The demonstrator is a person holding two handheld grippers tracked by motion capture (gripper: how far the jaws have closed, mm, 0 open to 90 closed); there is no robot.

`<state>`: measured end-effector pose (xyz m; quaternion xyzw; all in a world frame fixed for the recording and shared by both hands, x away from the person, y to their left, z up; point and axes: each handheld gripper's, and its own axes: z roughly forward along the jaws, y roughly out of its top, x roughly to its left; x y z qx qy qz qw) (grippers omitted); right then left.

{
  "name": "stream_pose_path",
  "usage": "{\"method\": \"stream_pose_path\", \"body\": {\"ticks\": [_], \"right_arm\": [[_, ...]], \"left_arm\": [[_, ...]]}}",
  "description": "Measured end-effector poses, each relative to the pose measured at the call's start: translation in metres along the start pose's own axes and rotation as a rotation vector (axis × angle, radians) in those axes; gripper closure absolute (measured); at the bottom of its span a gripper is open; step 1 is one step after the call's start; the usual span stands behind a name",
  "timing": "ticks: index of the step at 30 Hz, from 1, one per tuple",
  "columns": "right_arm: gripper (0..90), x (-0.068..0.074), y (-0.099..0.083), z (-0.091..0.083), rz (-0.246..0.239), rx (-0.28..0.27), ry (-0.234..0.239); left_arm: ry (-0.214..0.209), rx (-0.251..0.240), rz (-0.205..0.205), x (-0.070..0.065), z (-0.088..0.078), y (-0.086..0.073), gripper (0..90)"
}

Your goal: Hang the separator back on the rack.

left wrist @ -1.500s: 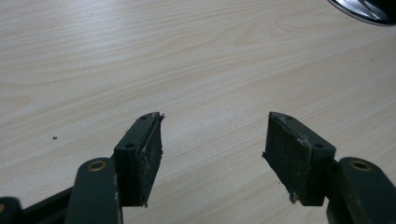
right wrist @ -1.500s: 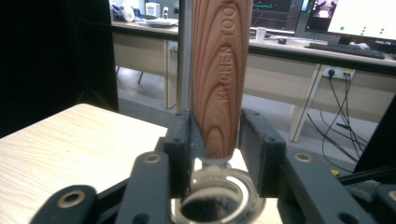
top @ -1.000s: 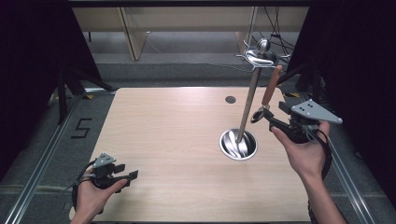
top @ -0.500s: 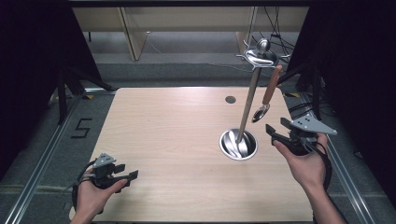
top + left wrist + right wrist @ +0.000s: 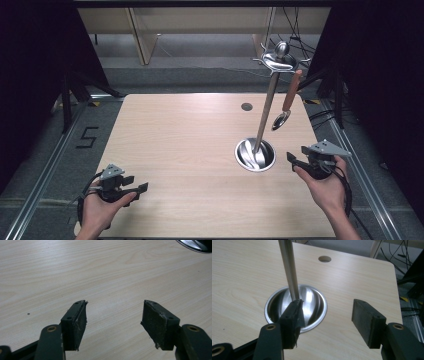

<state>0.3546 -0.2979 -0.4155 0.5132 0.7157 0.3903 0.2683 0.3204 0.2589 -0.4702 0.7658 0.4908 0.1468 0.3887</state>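
A steel utensil stand rises from a round dish base (image 5: 255,154) on the right half of the wooden table (image 5: 190,150); its pole (image 5: 266,112) leans up to a hooked top (image 5: 278,59). A spoon with a brown handle (image 5: 288,100) hangs from one hook. My right gripper (image 5: 295,161) is open, low beside the base's right rim, nothing between its pads. In the right gripper view the base (image 5: 312,307) and pole (image 5: 288,265) lie just beyond the open gripper (image 5: 325,312). My left gripper (image 5: 137,186) rests open near the front left edge; its view has the open gripper (image 5: 115,315) over bare wood.
A small round hole (image 5: 246,106) marks the table's far right part. A floor marking "5" (image 5: 86,136) lies left of the table. Cables and wooden furniture legs (image 5: 142,35) stand behind the far edge. Metal rails (image 5: 350,150) run along both table sides.
My right gripper has let go of the hanging spoon and dropped back toward the front, now low beside the stand's base. The left gripper has stayed put.
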Motion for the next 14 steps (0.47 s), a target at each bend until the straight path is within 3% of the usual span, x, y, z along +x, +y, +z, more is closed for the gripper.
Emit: {"method": "stream_pose_path", "body": {"ticks": [2,4,5,6,7,8,10,12,14], "right_arm": [[42.8,-0.002,-0.003,0.002,-0.002,0.004,-0.002],[42.8,-0.007,-0.006,0.005,-0.040,-0.005,-0.006],[42.8,-0.004,-0.008,0.005,0.005,0.016,-0.009],[42.8,-0.008,-0.010,0.007,-0.024,0.012,-0.001],[42.8,-0.009,-0.012,0.009,-0.010,0.019,0.001],[42.8,-0.008,-0.015,0.009,0.030,0.031,-0.008],[42.8,-0.013,-0.019,0.013,0.019,0.017,-0.007],[42.8,-0.015,-0.021,0.014,0.051,0.018,-0.001],[42.8,-0.019,-0.023,0.015,0.050,0.014,-0.007]], "left_arm": [[-0.006,0.011,-0.002,0.000,-0.001,0.000,35.6],[-0.009,-0.004,-0.008,-0.001,0.000,0.000,35.6],[-0.014,0.016,0.011,0.000,-0.001,0.000,35.6],[-0.009,0.013,0.008,-0.001,-0.001,0.000,35.6],[-0.013,0.015,0.024,0.000,-0.002,0.001,35.6],[-0.010,-0.005,0.008,-0.002,0.000,0.000,35.6],[-0.013,-0.005,0.008,-0.002,0.000,0.001,35.6],[-0.015,-0.006,0.006,-0.003,0.000,0.001,35.6],[-0.018,-0.008,0.009,-0.002,0.000,0.001,35.6]]}}
